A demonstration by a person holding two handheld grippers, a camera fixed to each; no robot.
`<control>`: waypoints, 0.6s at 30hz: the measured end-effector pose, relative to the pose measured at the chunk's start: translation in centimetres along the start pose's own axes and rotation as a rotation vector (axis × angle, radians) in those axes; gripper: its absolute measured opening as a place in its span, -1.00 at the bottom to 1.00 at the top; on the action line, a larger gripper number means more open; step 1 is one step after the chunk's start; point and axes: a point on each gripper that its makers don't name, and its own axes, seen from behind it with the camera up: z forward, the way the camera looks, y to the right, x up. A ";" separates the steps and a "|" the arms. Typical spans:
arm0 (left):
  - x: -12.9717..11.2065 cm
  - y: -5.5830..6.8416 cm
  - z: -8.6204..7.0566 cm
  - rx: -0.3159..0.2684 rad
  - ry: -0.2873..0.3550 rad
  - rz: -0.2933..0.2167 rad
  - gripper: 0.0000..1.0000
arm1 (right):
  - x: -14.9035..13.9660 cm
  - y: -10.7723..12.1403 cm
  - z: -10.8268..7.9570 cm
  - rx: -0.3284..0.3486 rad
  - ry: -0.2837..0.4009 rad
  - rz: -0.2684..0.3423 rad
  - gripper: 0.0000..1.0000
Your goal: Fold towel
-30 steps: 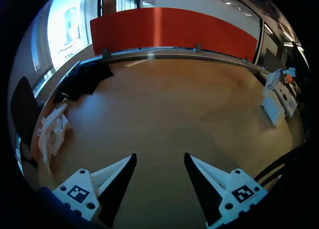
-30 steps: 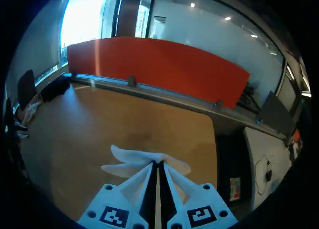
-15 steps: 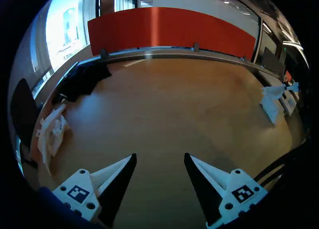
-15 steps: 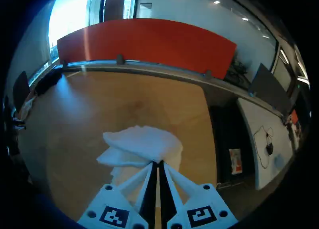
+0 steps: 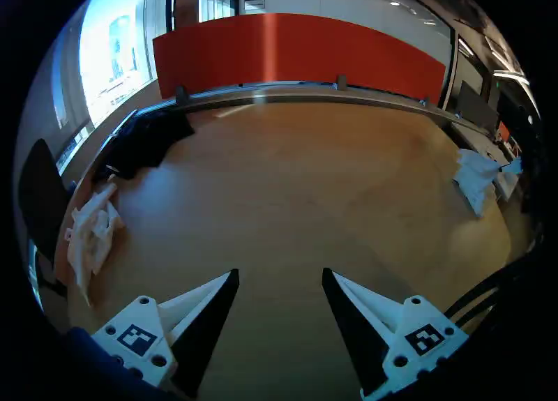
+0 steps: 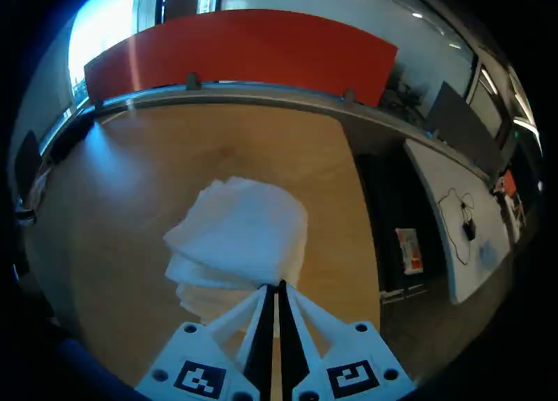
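Your right tongs (image 6: 277, 289) are clamped tight, both fingers pinching the near edge of the towel (image 6: 240, 237) right at the tips. From that pinch the towel fans out toward the red divider (image 6: 237, 52). It's a thick layered bundle leaning a little to one side, with its long run pointing pretty much straight at the divider. I can't tell if the underside rests on the tabletop (image 6: 139, 192) or hangs just above it.

Your left tongs (image 5: 279, 272) are spread wide open with nothing between them, just bare tabletop on the divider side of the tips. In the left gripper view the towel sits way off toward one end of the divider, well apart from those tongs and closer to the divider than they are.

So the right hand owns the towel, and I'd say the left has to travel across to reach a free corner at its divider end. Toward the divider's other end there's a pale crumpled cloth (image 5: 91, 230), and a dark cloth (image 5: 143, 139) nearer the divider. Neither is in your way.
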 end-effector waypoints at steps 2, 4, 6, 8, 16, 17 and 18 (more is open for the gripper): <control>-0.1 -0.1 -0.1 0.001 -0.001 0.000 0.76 | -0.5 0.3 0.2 -0.008 -0.012 0.010 -0.91; -0.2 -0.2 -0.1 0.002 -0.001 0.001 0.76 | -0.8 0.6 0.4 -0.017 -0.018 0.017 -0.91; -0.2 -0.2 -0.2 0.003 -0.001 0.002 0.76 | -1.1 0.8 0.6 -0.026 -0.023 0.025 -0.91; -0.3 -0.3 -0.3 0.005 -0.001 0.003 0.76 | -1.4 1.0 0.7 -0.034 -0.028 0.031 -0.91; -0.6 -0.5 -0.4 0.007 -0.004 0.002 0.76 | -2.4 1.7 1.1 -0.062 -0.053 0.047 -0.91; -0.6 -0.5 -0.4 0.007 -0.005 0.003 0.76 | -2.5 1.7 1.2 -0.065 -0.056 0.049 -0.91; -0.6 -0.5 -0.4 0.008 -0.005 0.003 0.76 | -2.6 1.7 1.2 -0.067 -0.057 0.051 -0.91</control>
